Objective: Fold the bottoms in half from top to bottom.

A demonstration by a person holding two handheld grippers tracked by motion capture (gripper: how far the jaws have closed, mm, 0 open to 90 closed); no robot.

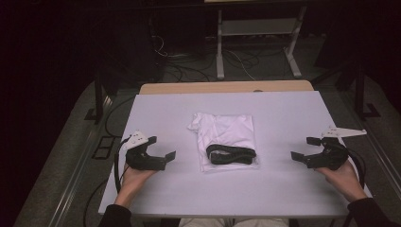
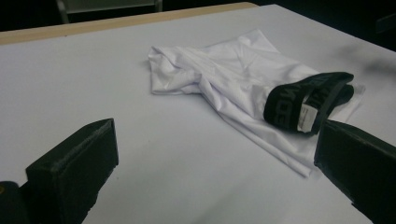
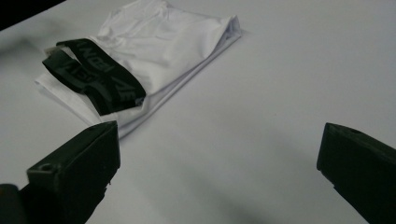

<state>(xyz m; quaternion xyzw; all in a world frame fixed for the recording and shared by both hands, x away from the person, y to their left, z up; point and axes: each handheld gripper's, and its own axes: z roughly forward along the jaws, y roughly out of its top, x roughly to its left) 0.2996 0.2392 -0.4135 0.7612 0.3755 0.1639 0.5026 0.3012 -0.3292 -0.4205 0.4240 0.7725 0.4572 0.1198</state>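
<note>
A folded white garment [image 1: 227, 137] with a black elastic waistband [image 1: 231, 154] lies in the middle of the white table top [image 1: 179, 189]. In the left gripper view the garment [image 2: 224, 79] lies ahead, its waistband [image 2: 303, 100] at the right. In the right gripper view the garment [image 3: 159, 42] is at the upper left with the waistband [image 3: 93, 74] near it. My left gripper [image 1: 161, 147] rests open to the garment's left. My right gripper [image 1: 305, 147] rests open to its right. Both [image 2: 215, 163] [image 3: 219, 163] hold nothing and stand apart from the cloth.
A strip of bare wood [image 1: 227, 87] shows at the table's far edge. Behind it stand a metal frame [image 1: 257, 42] and loose cables [image 1: 189, 61] on a dark floor. A person's hands [image 1: 135, 182] come in from the near edge.
</note>
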